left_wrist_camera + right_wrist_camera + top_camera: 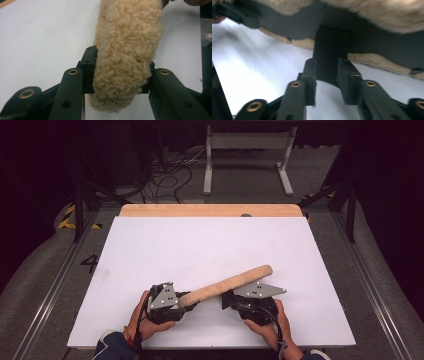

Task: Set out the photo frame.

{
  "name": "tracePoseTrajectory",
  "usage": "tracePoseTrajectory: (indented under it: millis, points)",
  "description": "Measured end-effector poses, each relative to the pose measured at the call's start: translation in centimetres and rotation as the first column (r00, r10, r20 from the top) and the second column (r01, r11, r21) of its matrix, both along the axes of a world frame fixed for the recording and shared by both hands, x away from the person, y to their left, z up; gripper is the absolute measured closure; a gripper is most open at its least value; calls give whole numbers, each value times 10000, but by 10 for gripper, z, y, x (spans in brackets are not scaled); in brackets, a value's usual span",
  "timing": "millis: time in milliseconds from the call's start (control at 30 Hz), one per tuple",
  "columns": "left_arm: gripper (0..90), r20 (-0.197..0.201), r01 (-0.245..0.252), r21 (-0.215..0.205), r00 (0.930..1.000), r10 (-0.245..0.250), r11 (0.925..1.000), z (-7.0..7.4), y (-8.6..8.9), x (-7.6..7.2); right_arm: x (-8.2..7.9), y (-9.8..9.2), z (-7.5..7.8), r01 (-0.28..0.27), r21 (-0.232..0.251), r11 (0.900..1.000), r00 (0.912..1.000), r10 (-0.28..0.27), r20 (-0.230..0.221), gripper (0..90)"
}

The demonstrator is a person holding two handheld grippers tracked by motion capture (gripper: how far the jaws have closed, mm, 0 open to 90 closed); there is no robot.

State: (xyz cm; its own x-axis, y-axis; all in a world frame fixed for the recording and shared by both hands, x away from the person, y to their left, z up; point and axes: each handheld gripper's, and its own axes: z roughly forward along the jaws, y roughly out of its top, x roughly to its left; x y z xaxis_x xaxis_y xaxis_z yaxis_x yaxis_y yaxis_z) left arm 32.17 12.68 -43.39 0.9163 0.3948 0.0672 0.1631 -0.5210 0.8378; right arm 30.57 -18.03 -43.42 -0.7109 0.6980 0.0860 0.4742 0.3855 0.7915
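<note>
With the left tongs (186,301) clenched on the long cream fleece-covered pad (227,285) above the white worktop (200,250), the right tongs (326,75) stand released around what seems its dark strap (329,53), so next comes regripping it.

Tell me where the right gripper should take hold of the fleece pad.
Probably the black tab hanging from the dark underside of the fleece pad. It is flat and narrow, and it stands between the jaws of the right gripper. Come from the person's side, beneath the pad, which the left gripper clamps at one end and holds slanted above the table.
</note>
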Motion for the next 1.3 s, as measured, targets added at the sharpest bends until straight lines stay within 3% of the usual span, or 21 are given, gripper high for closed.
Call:
tracePoseTrajectory:
  millis: [100,167,267,333,533,633,833,1033,1067,1200,1300]
  points:
    - [610,-14,-28,4,10000,28,10000,0,0,-1,-3,8,-3,193,-307,9993,9998,-191,73,555]
    - [610,-50,-76,-8,10000,76,10000,0,0,-1,-4,13,-7,415,-152,9990,9991,-415,-3,494]
    - [610,-196,-129,-143,9997,126,9998,1,-1,0,-8,22,-13,734,-243,9970,9971,-739,-188,427]
    - [610,-244,-81,-178,9997,77,9998,0,-1,0,-10,27,-14,834,-388,9958,9965,-836,-46,406]
    - [612,-218,-46,-223,9998,41,9997,0,-1,2,-15,33,-15,1501,-692,9863,9881,-1471,455,411]
    - [611,-237,-87,-204,9997,82,9998,0,-2,0,-13,25,-13,1955,-546,9792,9792,-1918,653,408]
    - [610,-322,-77,-240,9995,70,9997,1,-3,-2,-12,31,-16,2024,-619,9773,9775,-1978,733,370]
    - [609,-342,-140,-286,9993,130,9995,1,-3,-3,-6,36,-20,2340,-418,9713,9703,-2306,734,361]
    - [609,-331,-128,-293,9994,118,9995,0,-3,-4,-4,39,-21,2506,-454,9670,9647,-2456,949,367]
    - [611,-265,-152,-240,9995,145,9996,1,-4,-6,-1,41,-20,2674,-440,9626,9583,-2609,1165,431]
    - [612,-257,-143,-269,9996,136,9995,1,-5,-7,1,39,-19,2523,-386,9669,9625,-2467,1132,475]
